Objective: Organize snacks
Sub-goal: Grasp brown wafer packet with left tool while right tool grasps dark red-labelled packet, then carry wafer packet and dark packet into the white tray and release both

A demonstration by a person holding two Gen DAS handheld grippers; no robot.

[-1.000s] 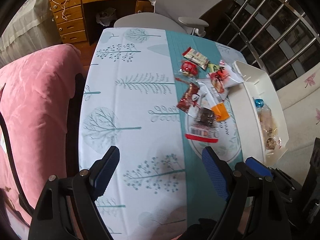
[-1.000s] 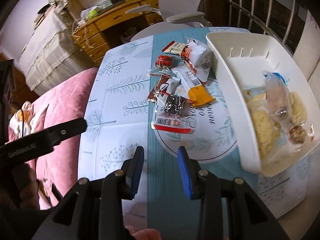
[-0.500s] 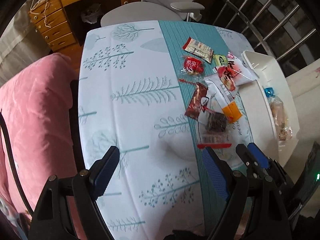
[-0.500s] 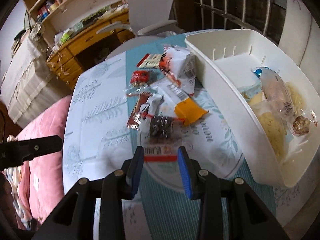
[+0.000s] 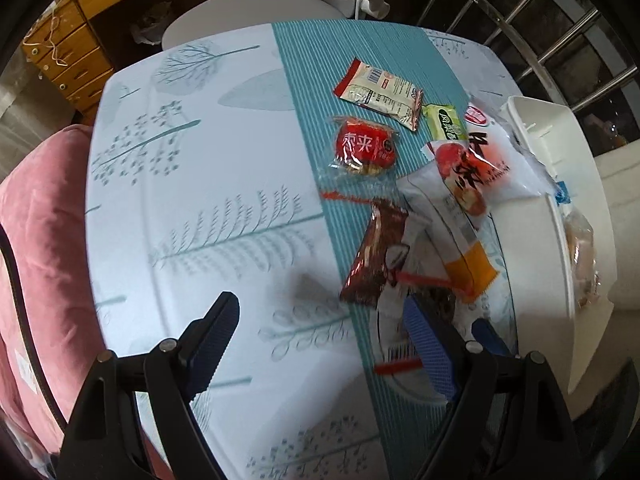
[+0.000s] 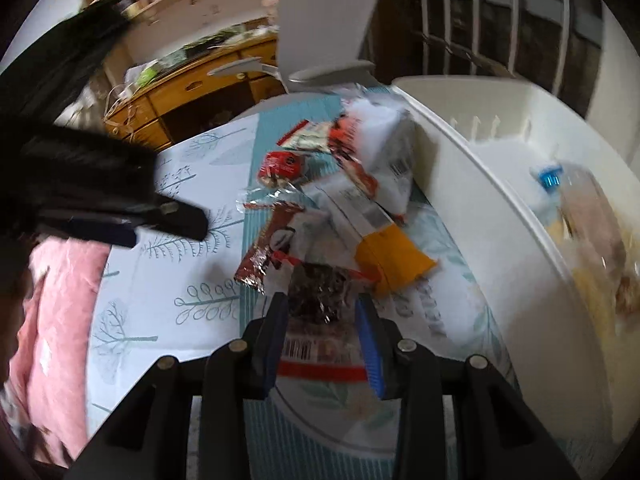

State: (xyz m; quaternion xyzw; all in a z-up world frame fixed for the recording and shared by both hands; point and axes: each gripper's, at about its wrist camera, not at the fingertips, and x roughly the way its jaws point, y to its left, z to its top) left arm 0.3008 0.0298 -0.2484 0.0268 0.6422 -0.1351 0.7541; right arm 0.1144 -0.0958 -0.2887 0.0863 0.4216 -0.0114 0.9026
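Several snack packets lie on the teal runner of the table. A clear packet with dark contents and a barcode (image 6: 320, 312) lies between the fingers of my open right gripper (image 6: 322, 314), which straddles it; it also shows in the left wrist view (image 5: 394, 344). Beyond it lie a brown packet (image 6: 264, 252), an orange-ended packet (image 6: 390, 256), a red round packet (image 5: 366, 146) and a white-red bag (image 5: 480, 168). The white bin (image 6: 500, 208) on the right holds several wrapped snacks. My left gripper (image 5: 324, 328) is open and empty above the tablecloth.
A tree-print tablecloth (image 5: 192, 208) covers the table. A pink cushion (image 5: 36, 240) lies along the left edge. A grey office chair (image 5: 280, 12) and a wooden desk (image 5: 80, 52) stand beyond the far edge. A metal railing (image 5: 540, 32) is at the right.
Both grippers have moved forward toward the snack pile. My right gripper has come down around the clear barcode packet. The left gripper now shows at the right wrist view's left.
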